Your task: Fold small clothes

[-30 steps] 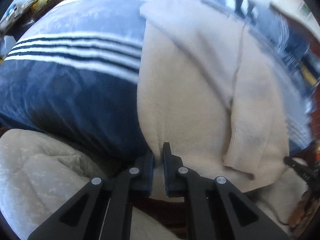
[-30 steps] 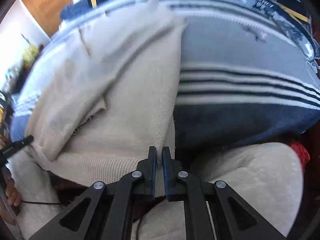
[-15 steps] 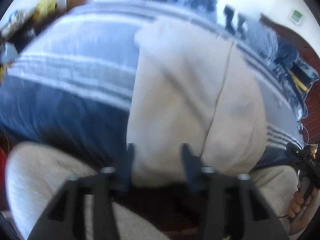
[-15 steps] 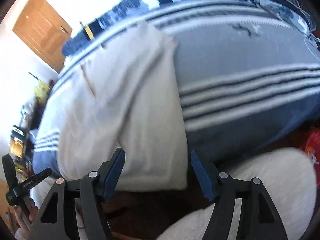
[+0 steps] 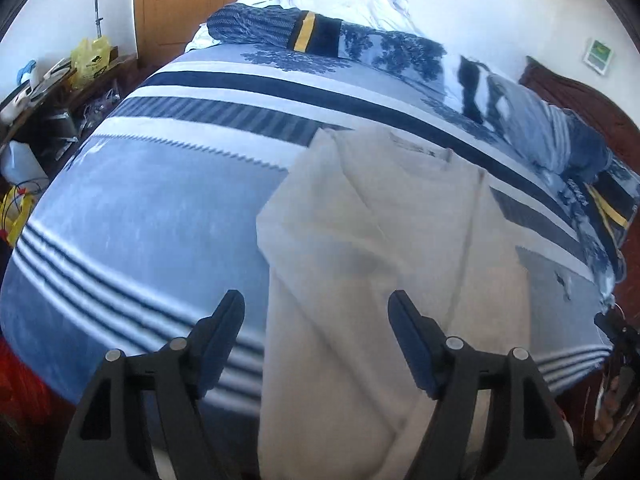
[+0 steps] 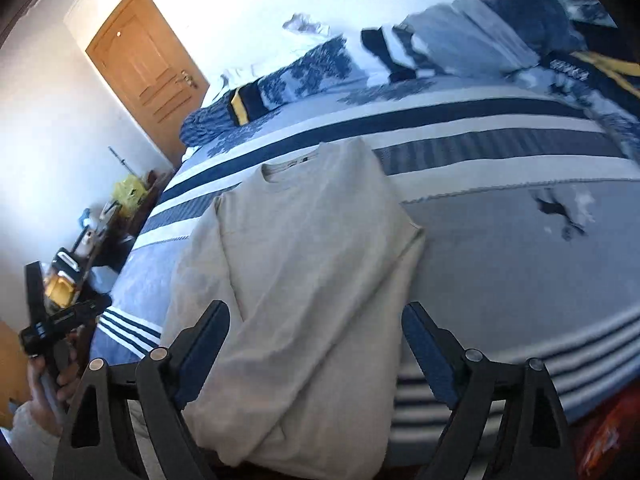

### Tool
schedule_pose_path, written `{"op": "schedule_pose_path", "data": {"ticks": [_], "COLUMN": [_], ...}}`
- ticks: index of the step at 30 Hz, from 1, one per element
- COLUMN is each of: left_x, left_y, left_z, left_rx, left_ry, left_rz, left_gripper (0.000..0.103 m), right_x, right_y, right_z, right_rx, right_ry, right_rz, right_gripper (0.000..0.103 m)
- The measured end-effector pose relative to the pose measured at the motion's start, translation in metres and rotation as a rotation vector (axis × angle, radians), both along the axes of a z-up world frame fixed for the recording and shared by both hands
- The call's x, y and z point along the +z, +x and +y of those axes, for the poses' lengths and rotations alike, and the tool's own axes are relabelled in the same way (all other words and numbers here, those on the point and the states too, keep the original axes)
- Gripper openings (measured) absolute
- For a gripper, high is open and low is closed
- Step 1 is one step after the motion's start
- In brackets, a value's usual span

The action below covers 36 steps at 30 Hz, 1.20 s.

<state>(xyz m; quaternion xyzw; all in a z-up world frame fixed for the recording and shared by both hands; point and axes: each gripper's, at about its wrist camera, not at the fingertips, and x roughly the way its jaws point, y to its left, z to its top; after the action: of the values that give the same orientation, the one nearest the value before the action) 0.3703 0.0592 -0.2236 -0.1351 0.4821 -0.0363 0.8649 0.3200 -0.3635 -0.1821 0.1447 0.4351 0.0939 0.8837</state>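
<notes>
Both the left gripper [image 5: 316,340] and right gripper [image 6: 316,344] hang wide apart and empty above the cream sweater [image 6: 304,280], which lies lengthwise on the striped blanket [image 5: 152,216], sleeves seemingly tucked in, likely for a crosswise fold.

No text, brand, number or sign is legible in either view. The neck label of the sweater [image 6: 298,161], the yellow bag [image 5: 91,59] at 10 o'clock and the wall card [image 5: 599,56] at 2 o'clock carry marks too blurred to read.
</notes>
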Motion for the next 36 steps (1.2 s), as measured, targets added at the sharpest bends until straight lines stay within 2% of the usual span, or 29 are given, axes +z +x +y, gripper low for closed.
{"op": "schedule_pose_path", "data": {"ticks": [3, 9, 14, 19, 22, 24, 25, 26, 27, 29, 30, 31, 32, 33, 35, 36], "left_x": [-0.014, -0.050, -0.073, -0.104, -0.117, -0.127, -0.130, -0.132, -0.139, -0.148, -0.148, -0.146, -0.145, -0.144, -0.140, -0.135], "left_y": [0.049, 0.132, 0.209, 0.291, 0.323, 0.339, 0.343, 0.347, 0.353, 0.358, 0.359, 0.359, 0.360, 0.360, 0.365, 0.365], "left_z": [0.001, -0.013, -0.022, -0.021, -0.017, -0.021, -0.023, -0.024, -0.025, -0.023, -0.023, -0.024, -0.026, -0.029, -0.034, -0.035], "left_rx": [0.003, -0.002, -0.029, -0.012, 0.029, 0.016, 0.009, 0.009, 0.011, 0.021, 0.032, 0.030, 0.017, 0.007, -0.002, -0.008], "left_ry": [0.015, 0.067, 0.044, 0.047, 0.036, 0.067, 0.078, 0.089, 0.084, 0.059, 0.062, 0.058, 0.048, 0.044, 0.071, 0.085], "left_rz": [0.029, 0.082, 0.108, 0.198, 0.215, 0.242, 0.244, 0.247, 0.271, 0.298, 0.282, 0.277, 0.274, 0.278, 0.274, 0.261], "left_gripper": [0.073, 0.073, 0.073, 0.073, 0.073, 0.073, 0.067, 0.053, 0.048, 0.045, 0.044, 0.035, 0.016, 0.006, 0.005, 0.005], "right_x": [-0.011, -0.040, -0.068, -0.094, -0.109, -0.120, -0.125, -0.133, -0.137, -0.143, -0.148, -0.151, -0.156, -0.160, -0.161, -0.154], "right_y": [0.042, 0.136, 0.221, 0.306, 0.349, 0.370, 0.378, 0.388, 0.391, 0.399, 0.403, 0.404, 0.406, 0.407, 0.407, 0.405], "right_z": [-0.010, -0.022, -0.031, -0.040, -0.042, -0.037, -0.034, -0.029, -0.025, -0.022, -0.021, -0.021, -0.021, -0.018, -0.013, -0.010], "right_rx": [0.021, -0.010, -0.028, -0.057, -0.086, -0.078, -0.064, -0.045, -0.041, -0.047, -0.046, -0.053, -0.058, -0.059, -0.064, -0.052], "right_ry": [0.043, 0.016, 0.028, 0.056, 0.041, -0.002, -0.012, -0.038, -0.059, -0.077, -0.069, -0.068, -0.065, -0.080, -0.135, -0.149], "right_rz": [0.035, 0.107, 0.162, 0.213, 0.235, 0.263, 0.275, 0.296, 0.305, 0.307, 0.320, 0.330, 0.348, 0.372, 0.380, 0.367], "right_gripper": [0.091, 0.091, 0.086, 0.082, 0.078, 0.076, 0.074, 0.069, 0.064, 0.057, 0.049, 0.044, 0.034, 0.020, 0.010, 0.009]}}
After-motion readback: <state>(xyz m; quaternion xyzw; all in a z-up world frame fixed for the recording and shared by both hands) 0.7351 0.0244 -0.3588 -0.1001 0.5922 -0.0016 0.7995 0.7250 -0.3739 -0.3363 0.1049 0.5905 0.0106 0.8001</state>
